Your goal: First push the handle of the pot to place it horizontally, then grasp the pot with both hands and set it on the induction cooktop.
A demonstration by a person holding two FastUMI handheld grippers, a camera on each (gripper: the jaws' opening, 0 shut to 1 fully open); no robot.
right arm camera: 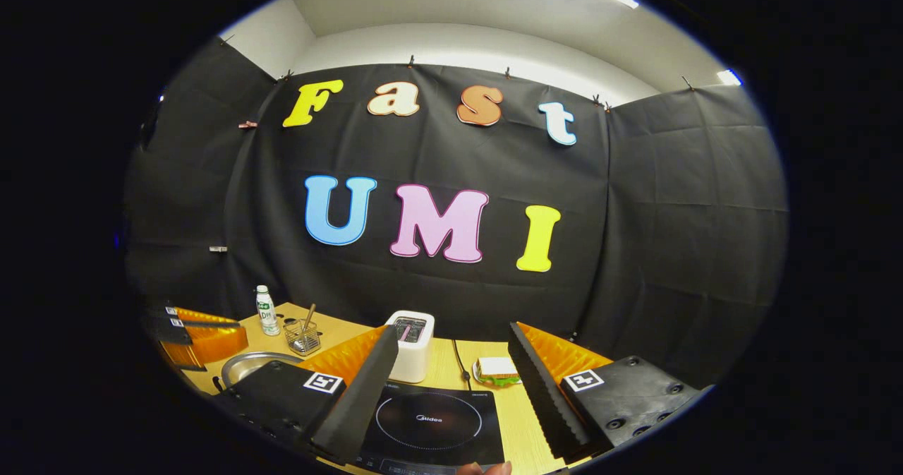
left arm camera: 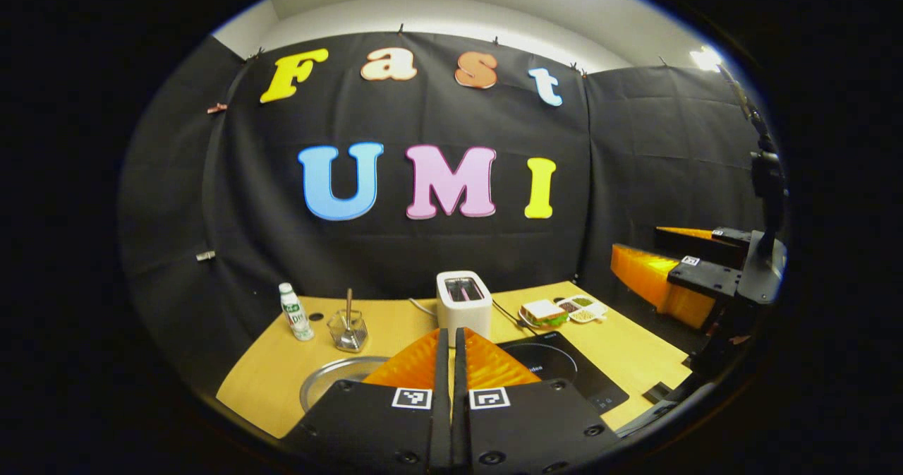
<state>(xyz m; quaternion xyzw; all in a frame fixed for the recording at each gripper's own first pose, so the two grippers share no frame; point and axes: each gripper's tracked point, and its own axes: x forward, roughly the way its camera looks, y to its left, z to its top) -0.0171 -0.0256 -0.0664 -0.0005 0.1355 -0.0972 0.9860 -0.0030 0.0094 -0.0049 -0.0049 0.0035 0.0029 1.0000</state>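
My left gripper (left arm camera: 451,362) is clenched, fingers pressed together above the round silver metal pot (left arm camera: 338,380) at the near left of the wooden table (left arm camera: 635,348). My right gripper (right arm camera: 451,383) is released, fingers spread over the black glass induction cooktop (right arm camera: 430,418). Farther back stands a white toaster (right arm camera: 411,344).
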